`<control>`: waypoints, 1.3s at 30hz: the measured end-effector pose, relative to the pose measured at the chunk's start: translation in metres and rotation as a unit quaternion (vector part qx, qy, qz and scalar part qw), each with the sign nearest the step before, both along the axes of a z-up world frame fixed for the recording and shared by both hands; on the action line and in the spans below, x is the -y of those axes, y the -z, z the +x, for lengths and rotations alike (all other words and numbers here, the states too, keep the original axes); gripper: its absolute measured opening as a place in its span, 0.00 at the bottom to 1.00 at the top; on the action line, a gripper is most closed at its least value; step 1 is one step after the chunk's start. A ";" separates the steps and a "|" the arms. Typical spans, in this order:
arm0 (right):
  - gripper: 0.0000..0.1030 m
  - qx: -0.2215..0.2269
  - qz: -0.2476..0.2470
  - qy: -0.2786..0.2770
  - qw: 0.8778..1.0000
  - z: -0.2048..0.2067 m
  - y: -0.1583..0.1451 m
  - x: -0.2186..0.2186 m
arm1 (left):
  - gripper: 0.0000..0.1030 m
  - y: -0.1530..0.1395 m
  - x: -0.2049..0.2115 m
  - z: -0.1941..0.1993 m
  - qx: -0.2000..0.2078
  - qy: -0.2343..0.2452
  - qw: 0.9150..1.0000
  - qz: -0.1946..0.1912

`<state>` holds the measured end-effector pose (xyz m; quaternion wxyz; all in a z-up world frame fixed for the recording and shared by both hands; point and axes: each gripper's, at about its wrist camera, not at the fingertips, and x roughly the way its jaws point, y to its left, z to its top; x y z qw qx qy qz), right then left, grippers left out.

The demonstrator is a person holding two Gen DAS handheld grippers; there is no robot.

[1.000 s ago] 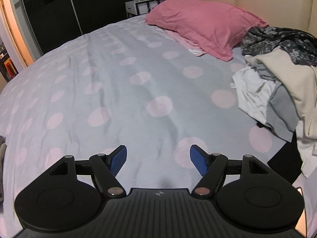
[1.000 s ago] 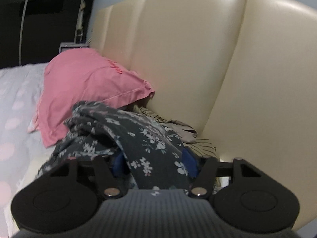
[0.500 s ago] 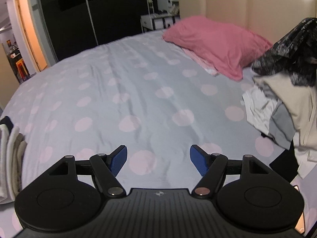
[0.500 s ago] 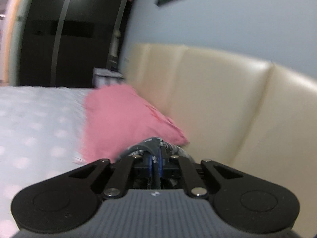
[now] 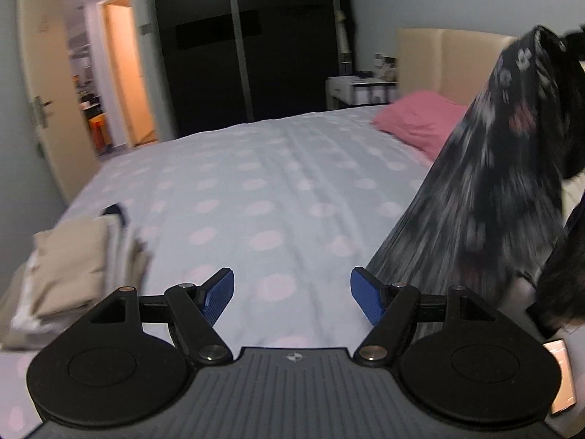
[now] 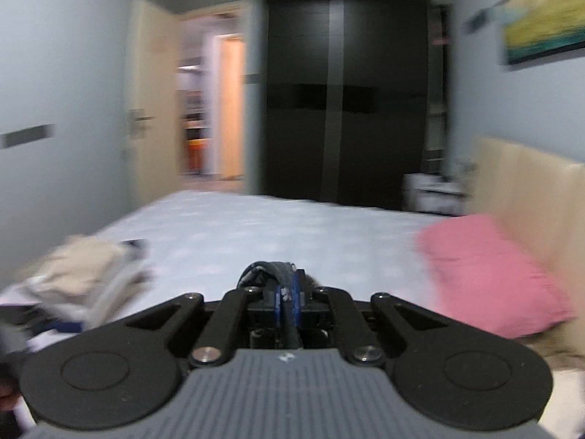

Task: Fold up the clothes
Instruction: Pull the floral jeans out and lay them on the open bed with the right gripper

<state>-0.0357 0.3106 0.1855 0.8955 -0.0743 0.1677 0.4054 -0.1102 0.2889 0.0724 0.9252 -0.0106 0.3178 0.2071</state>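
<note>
My right gripper (image 6: 288, 301) is shut on a dark floral garment (image 6: 275, 269), pinched between the blue pads. In the left wrist view the same dark floral garment (image 5: 490, 190) hangs lifted at the right, blurred by motion, its lower part trailing to the bed. My left gripper (image 5: 291, 295) is open and empty, held low over the polka-dot bedsheet (image 5: 263, 197). A stack of folded beige and white clothes (image 5: 73, 267) lies at the left edge of the bed; it also shows in the right wrist view (image 6: 84, 274).
A pink pillow (image 5: 416, 124) lies against the cream headboard (image 5: 449, 62). A white nightstand (image 5: 360, 89) stands by a dark wardrobe (image 5: 248, 44). An open door (image 5: 120, 73) is at the far left. A phone (image 5: 561, 376) lies at the right edge.
My right gripper has lifted the floral garment off the pile and swung left towards the middle of the bed. My left gripper has pulled back and tilted up, bringing the folded stack into view.
</note>
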 end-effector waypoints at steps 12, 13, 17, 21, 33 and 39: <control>0.07 -0.156 -0.109 -0.127 0.974 -0.091 0.151 -0.044 | 0.67 0.058 -0.064 -0.074 -0.075 -0.047 0.995 -0.052; 0.07 -0.167 -0.120 -0.122 0.971 -0.091 0.165 -0.036 | 0.67 0.066 -0.064 -0.074 -0.083 -0.039 0.994 -0.059; 0.07 -0.210 -0.148 -0.103 0.961 -0.085 0.213 -0.015 | 0.67 0.099 -0.062 -0.080 -0.111 -0.003 0.991 -0.072; 0.07 -0.240 -0.193 -0.086 0.948 -0.086 0.252 -0.017 | 0.67 0.123 -0.069 -0.090 -0.138 0.017 0.988 -0.060; 0.07 -0.341 -0.326 -0.120 0.874 -0.101 0.363 -0.030 | 0.67 0.179 -0.114 -0.100 -0.195 0.044 0.979 -0.043; 0.08 -0.348 -0.332 -0.111 0.870 -0.096 0.364 -0.020 | 0.67 0.199 -0.133 -0.084 -0.228 0.069 0.968 -0.082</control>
